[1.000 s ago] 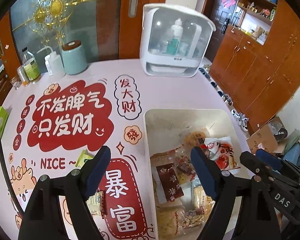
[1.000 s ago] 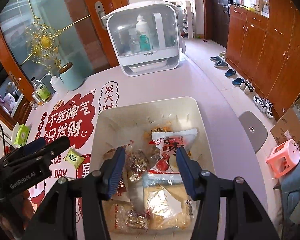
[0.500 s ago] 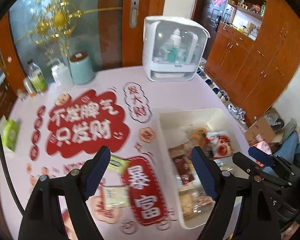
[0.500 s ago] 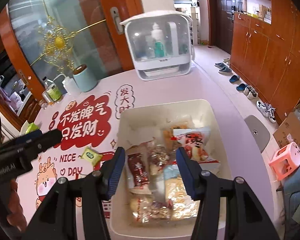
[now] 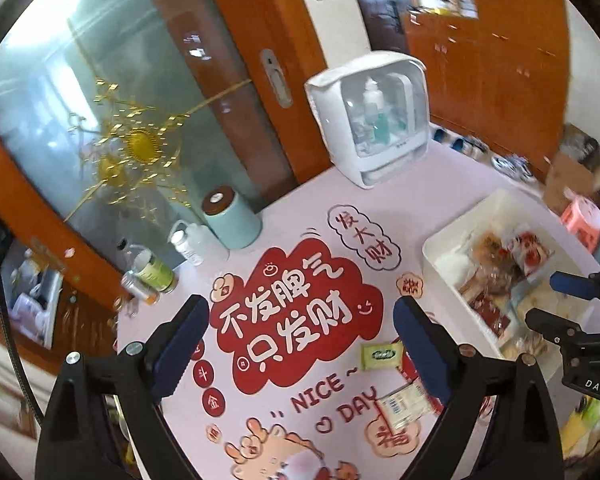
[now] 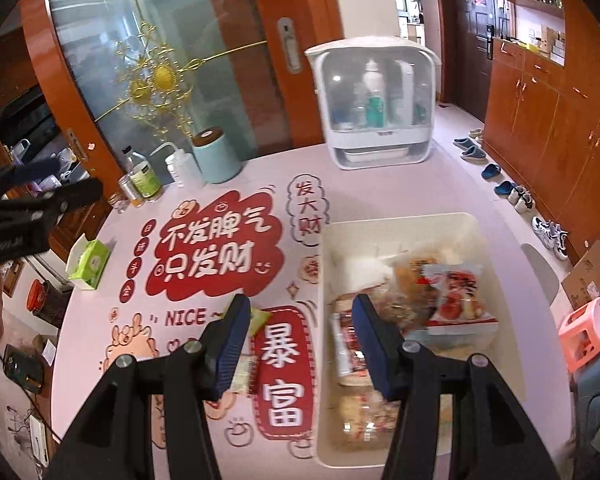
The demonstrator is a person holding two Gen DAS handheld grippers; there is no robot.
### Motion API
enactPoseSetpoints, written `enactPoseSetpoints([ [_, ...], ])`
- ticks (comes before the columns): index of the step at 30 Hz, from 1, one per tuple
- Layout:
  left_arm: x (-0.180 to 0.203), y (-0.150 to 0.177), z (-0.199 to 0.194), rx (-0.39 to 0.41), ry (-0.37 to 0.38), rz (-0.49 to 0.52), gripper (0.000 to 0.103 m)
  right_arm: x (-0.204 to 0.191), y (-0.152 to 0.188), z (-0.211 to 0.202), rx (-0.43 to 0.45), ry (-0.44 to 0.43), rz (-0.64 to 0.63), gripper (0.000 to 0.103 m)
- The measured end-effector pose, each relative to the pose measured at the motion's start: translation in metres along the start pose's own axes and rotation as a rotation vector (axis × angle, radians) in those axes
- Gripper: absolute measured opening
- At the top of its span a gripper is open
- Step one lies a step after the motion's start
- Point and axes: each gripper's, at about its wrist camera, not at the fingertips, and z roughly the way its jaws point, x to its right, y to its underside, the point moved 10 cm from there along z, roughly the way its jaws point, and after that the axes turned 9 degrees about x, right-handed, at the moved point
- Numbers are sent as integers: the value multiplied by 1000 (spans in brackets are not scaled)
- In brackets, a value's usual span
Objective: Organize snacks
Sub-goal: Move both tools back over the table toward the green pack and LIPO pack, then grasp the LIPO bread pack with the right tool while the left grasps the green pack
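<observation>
Two snack packets (image 5: pixel 381 355) beside left claw (image 5: pixel 300 344)

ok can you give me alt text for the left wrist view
The left gripper, open and empty, hangs over a pink table printed with red Chinese lettering. A small green packet and a pale packet lie loose beside a white bin of bagged snacks; the right gripper reaches over the bin.

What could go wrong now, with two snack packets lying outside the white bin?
1. The green packet and the pale packet lie close together, so the open left gripper might nudge one while taking the other.
2. The white bin looks full at its near end; added packets may slide out.
</observation>
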Motion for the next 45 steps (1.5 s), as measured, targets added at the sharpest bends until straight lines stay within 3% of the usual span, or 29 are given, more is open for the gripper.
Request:
enactPoseSetpoints([
  [2,-5,4,8,-7,43,33,93,-10,2,4,-3,-3,4,54],
  [5,-4,17,30,-8,105,159,93,-26,11,16,-21,-1,11,54],
  [12,50,105,92,-68,275,642,92,-60,67,72,-152,-23,30,54],
  [17,82,157,130,-127,382,807,91,-72,117,111,-233,-12,49,57],
  [19,93,170,144,-139,415,826,90,-76,134,124,-254,-7,37,70],
  [20,96,173,149,-143,425,826,90,-79,144,131,-268,-7,31,71],
  [27,112,172,189,-161,502,736,90,-95,185,158,-315,-20,5,72],
  [32,126,182,205,-179,555,749,90,-96,192,167,-303,10,-20,73],
  [34,132,184,210,-183,577,748,90,-91,188,165,-274,41,-38,54],
  [38,140,188,219,-190,599,743,90,-72,185,153,-258,48,36,49],
  [39,142,190,221,-193,603,741,89,-68,185,150,-252,51,43,28],
  [40,143,191,221,-199,606,738,85,-63,182,143,-232,51,55,20],
  [42,145,192,223,-211,634,715,76,-54,179,133,-232,56,78,18],
  [44,147,191,222,-231,664,680,61,-46,180,127,-229,77,69,17],
  [45,148,192,222,-243,677,665,48,-45,181,125,-228,79,67,17],
])
